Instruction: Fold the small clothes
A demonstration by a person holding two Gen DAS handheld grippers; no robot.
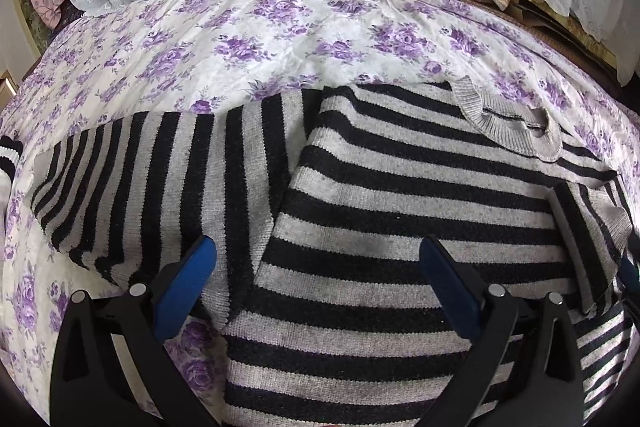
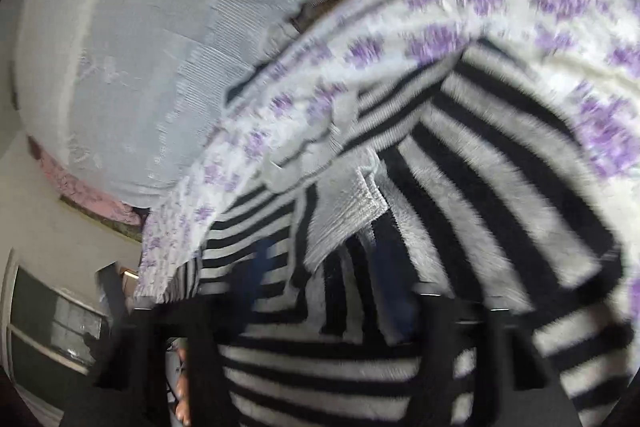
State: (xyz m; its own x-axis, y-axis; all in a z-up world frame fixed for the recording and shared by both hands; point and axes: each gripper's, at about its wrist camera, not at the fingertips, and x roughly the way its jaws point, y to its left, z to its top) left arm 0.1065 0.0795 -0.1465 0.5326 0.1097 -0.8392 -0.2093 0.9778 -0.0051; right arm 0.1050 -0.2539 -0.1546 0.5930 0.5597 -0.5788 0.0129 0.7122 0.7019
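On the bed, over a floral sheet, the striped sweater lies flat in my left view, collar at the far right, body running toward me under the left gripper. One sleeve stretches out to the left, its long axis crosswise to the body, and my left gripper hangs right above where sleeve meets body, spread wide with nothing between its blue pads. My right view is badly smeared; the right gripper sits low over striped knit, with a ribbed grey edge just ahead of it. Its dark blue fingers look apart in the blur, with knit lying between them, but I cannot tell whether they are pinching it. I judge the left sleeve is the next piece to bring in across the body, and the left hand is clearly the nearer one for it; the right belongs to the collar side.
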